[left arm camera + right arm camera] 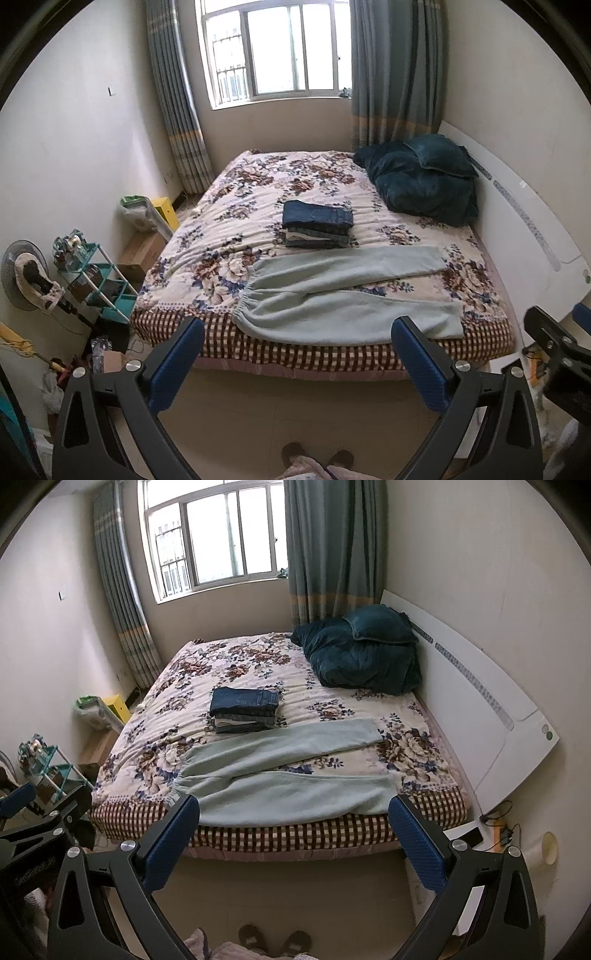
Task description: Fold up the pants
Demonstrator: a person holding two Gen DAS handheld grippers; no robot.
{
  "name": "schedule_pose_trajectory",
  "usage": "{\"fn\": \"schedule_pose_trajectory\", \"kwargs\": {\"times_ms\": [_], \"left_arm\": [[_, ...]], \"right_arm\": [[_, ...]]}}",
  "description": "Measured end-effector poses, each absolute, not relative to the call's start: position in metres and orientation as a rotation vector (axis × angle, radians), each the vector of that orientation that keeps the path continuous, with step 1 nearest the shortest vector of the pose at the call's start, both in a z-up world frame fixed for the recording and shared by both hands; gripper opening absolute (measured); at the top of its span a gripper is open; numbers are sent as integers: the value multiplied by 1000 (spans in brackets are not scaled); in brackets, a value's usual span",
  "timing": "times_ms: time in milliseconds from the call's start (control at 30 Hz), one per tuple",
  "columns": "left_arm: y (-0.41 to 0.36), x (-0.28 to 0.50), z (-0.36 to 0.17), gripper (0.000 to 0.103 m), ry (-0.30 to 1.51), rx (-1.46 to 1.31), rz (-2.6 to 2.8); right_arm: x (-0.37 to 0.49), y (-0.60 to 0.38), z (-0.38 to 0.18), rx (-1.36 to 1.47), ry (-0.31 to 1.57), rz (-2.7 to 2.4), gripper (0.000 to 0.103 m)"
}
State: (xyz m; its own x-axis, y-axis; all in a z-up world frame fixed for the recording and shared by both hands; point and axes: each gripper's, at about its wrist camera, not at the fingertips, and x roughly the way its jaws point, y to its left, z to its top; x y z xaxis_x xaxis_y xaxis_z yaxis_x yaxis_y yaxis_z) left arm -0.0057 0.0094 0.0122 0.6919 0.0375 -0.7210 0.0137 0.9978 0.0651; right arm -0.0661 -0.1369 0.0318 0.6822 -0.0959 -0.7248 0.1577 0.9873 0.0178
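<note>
Hovering short of the bed (480, 343), we are holding both the left gripper (297, 363) and right gripper (293, 840) spread apart; the pale pants (351, 291) are overhanging the bed's near edge, risking sliding off.

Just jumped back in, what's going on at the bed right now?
Nothing is gripped yet. The light green pants lie spread flat at the near edge of the bed, unfolded, legs apart. Behind them sits a stack of folded pants. The left gripper and right gripper hover short of the bed, jaws wide open.
</note>
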Motion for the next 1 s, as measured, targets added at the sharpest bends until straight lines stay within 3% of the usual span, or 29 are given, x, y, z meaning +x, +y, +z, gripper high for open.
{"fn": "schedule_pose_trajectory", "kwargs": {"times_ms": [167,500,1000], "left_arm": [[-2,15,-10,103,789,65,64],[-42,90,-109,103,928,151,92],[-111,291,-268,103,1093,220,-65]], "right_arm": [[-52,-158,13,121,805,-149,103],[34,-200,-94,153,908,-213,103],[261,-297,-294,269,1123,-337,103]]}}
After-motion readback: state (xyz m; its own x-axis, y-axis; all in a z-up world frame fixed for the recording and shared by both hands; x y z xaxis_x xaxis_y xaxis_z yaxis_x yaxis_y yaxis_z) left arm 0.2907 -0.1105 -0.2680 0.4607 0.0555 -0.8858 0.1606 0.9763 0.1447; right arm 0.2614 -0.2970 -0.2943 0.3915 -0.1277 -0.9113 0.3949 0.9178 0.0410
